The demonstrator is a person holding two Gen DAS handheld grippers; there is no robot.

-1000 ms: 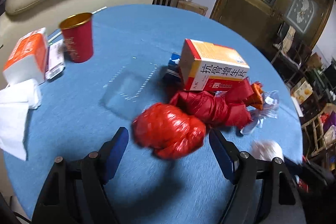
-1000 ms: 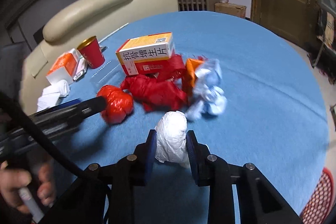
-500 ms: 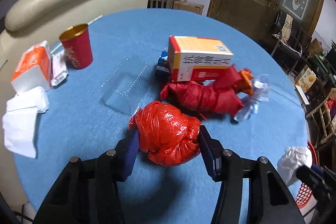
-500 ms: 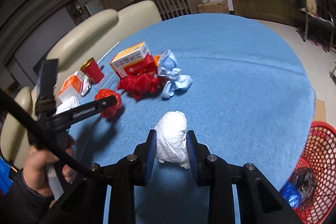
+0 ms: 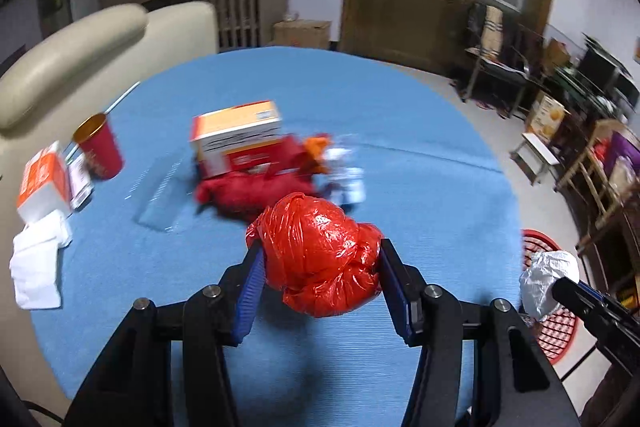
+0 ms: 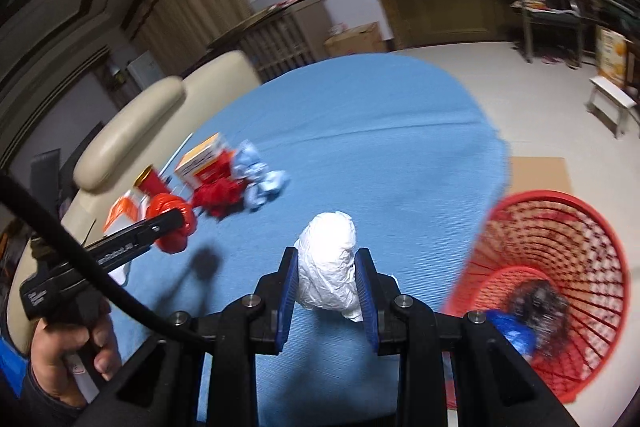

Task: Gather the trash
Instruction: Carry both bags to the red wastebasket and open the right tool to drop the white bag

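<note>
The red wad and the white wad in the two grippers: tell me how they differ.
The red wad is glossy crumpled plastic; the white wad looks duller and papery. The red wad is rounder and fills wider-set jaws in the left gripper, while the white wad stands taller and narrower in the right gripper. The white wad is nearer the red basket. Both are clamped and lifted off the blue table.

Only blurred, unreadable print on the box [image 5: 236, 135] and left tongs' arm [image 6: 116, 249].
</note>
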